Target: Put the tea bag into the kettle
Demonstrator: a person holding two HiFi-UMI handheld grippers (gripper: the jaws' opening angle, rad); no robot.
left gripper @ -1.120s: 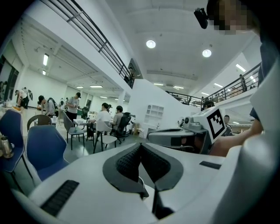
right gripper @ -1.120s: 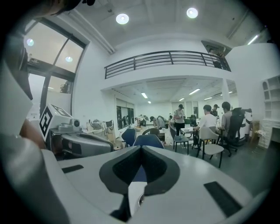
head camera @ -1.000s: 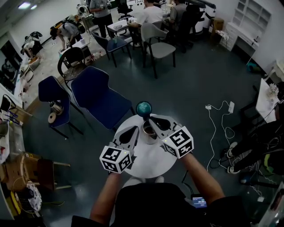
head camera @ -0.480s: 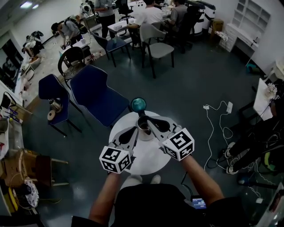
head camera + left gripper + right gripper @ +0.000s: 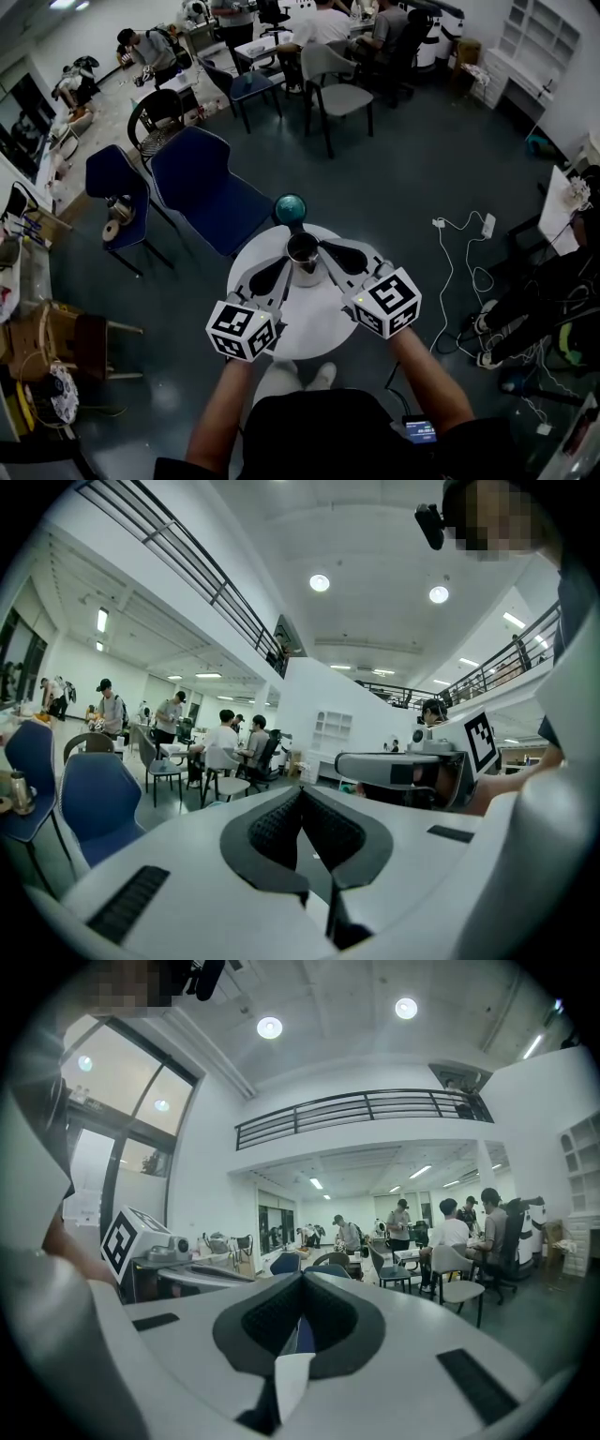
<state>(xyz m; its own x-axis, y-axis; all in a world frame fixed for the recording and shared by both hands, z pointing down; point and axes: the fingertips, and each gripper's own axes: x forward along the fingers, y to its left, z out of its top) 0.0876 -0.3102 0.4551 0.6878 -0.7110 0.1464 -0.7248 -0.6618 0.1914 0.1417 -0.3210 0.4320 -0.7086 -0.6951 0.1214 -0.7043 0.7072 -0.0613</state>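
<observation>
- Step in hand: I judge this to be the carry-and-align step. The bag is held but not yet in the pot.
- Right claw point(image 5: 302, 1279): pressed together on a white paper tea bag point(image 5: 289, 1387). A flat white flap of it shows low between the dark pads in the right gripper view.
- In the head view the right claw point(image 5: 323, 247) sits just beside the right rim of the kettle. The tea bag is hidden under the claw there.
- Left claw point(image 5: 300, 791): pressed together, with nothing between the pads that I can make out.
- In the head view the left claw point(image 5: 286, 269) lies just beside the kettle's near left side. I cannot tell whether it touches the wall.
- Kettle: a grey metal cylindrical kettle point(image 5: 302, 251) stands upright on the round white surface point(image 5: 309, 328). Its mouth is dark and open, with no lid on it.
- A teal ball-shaped object point(image 5: 290, 208) sits just beyond the kettle, at the far edge of the surface.
- Next move, as I judge it:
  - Bring the right claw over the centre of the mouth.
  - Tip it down so the bag hangs inside the rim.
  - Spread the pads only then.
- Caution: the mouth looks narrow against the claw, so a release off-centre could drop the bag onto the surface.
</observation>
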